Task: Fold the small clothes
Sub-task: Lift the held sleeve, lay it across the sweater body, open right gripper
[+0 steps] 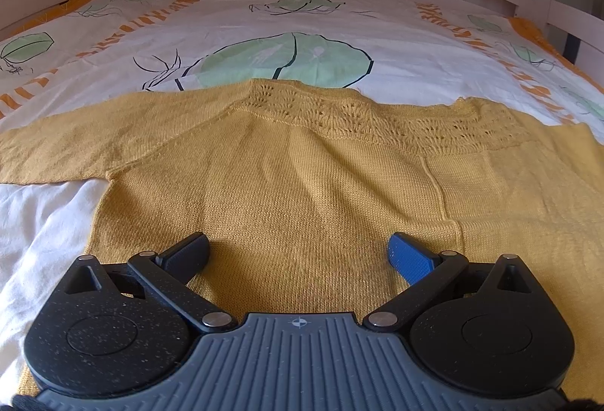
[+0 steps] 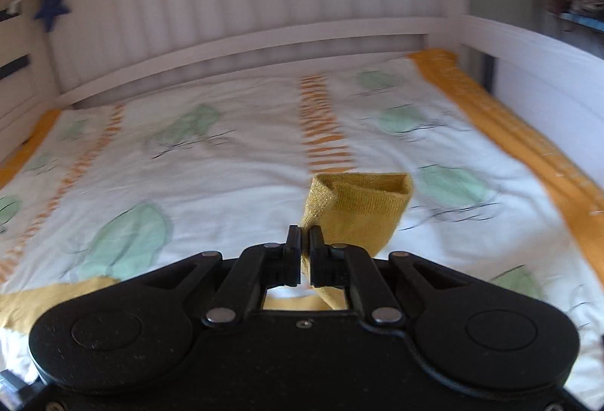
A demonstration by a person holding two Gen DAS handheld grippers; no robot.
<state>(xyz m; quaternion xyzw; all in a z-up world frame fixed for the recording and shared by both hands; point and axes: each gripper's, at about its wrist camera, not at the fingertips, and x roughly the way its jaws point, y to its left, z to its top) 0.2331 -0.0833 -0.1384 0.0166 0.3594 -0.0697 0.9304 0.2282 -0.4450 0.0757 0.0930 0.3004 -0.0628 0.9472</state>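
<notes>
The right claw (image 2: pixel 305 241) is pinching a sleeve cuff (image 2: pixel 362 207), lifting it above the bed (image 2: pixel 245 154); the left claw (image 1: pixel 298 252) is hovering released over the sweater (image 1: pixel 302 177), lying flat with sleeves running sideways.

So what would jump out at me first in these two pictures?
The mustard yellow sweater spread flat on the leaf-print bedspread, with the open left hand-held gripper over its lower part. Then the right hand-held gripper, shut on the sweater's cuff, raised above the bed.
</notes>
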